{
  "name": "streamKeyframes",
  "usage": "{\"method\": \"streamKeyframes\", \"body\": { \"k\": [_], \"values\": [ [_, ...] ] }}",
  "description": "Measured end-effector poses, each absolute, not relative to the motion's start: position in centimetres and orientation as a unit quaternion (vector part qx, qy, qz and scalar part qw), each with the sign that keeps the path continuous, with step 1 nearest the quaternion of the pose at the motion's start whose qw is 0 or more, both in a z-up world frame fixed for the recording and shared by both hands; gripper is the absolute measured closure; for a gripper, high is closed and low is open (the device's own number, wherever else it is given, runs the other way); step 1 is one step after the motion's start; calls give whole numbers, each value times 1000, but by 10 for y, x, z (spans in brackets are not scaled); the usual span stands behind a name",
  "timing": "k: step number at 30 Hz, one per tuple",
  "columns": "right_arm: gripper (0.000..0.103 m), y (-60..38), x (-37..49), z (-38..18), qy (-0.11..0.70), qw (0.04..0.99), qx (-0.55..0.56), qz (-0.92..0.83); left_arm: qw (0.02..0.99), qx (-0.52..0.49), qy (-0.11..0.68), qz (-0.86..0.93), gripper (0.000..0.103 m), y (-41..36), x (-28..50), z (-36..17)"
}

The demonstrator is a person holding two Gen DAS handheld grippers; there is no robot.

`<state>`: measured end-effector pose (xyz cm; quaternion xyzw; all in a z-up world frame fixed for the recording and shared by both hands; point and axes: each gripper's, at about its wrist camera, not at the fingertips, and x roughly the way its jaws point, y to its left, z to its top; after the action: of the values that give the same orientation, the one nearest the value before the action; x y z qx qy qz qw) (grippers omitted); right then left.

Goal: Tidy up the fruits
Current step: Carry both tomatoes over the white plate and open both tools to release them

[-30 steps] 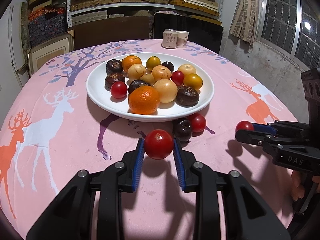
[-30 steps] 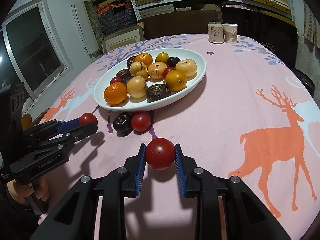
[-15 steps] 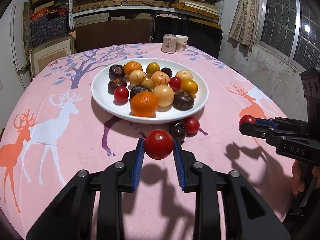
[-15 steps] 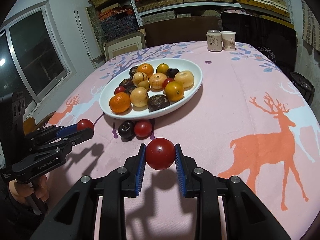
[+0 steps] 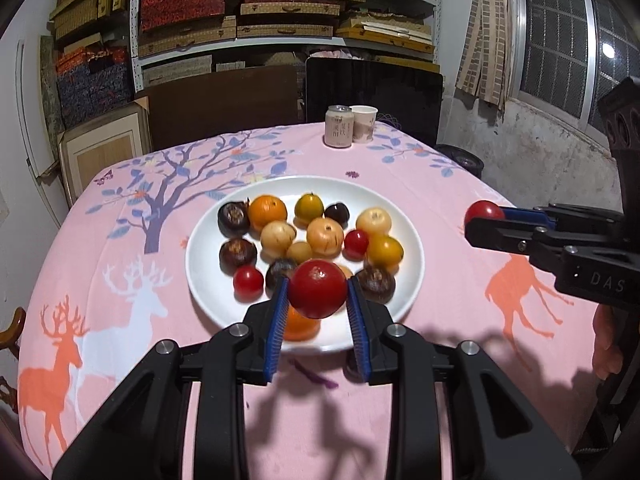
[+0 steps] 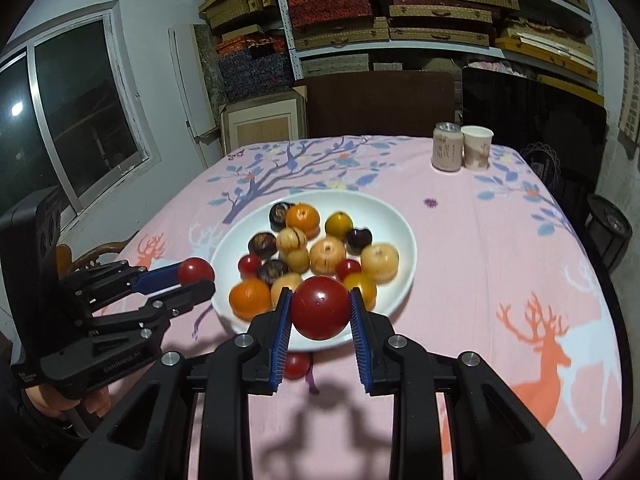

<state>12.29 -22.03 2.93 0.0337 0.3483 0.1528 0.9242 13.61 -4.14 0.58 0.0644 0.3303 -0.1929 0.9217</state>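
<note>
Grippers, left & right, each pinch a red tomato w/ fingers closed, held lower-centre above plate, prob. for drop-off.

Pink tablecloth with orange and white deer and blue-purple tree print, white plate, red tomato, blue pads, black grippers.

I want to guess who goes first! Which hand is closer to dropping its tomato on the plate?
Probably the left gripper: its red tomato hangs right beside the white plate's rim. The right gripper sits farther off.
</note>
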Motion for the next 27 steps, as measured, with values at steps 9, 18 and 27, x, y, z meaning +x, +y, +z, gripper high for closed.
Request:
{"method": "streamKeyframes", "body": {
  "k": [9,18,27],
  "values": [
    [74,-210,178,26,360,920,32,152,917,67,350,-179,74,-46,192,-7],
    [74,-200,228,7,378,915,32,139,914,74,363,-165,75,-51,231,-24],
    [58,-206,227,1,374,917,34,137,922,66,361,-125,36,-39,234,-26]
  ]
}}
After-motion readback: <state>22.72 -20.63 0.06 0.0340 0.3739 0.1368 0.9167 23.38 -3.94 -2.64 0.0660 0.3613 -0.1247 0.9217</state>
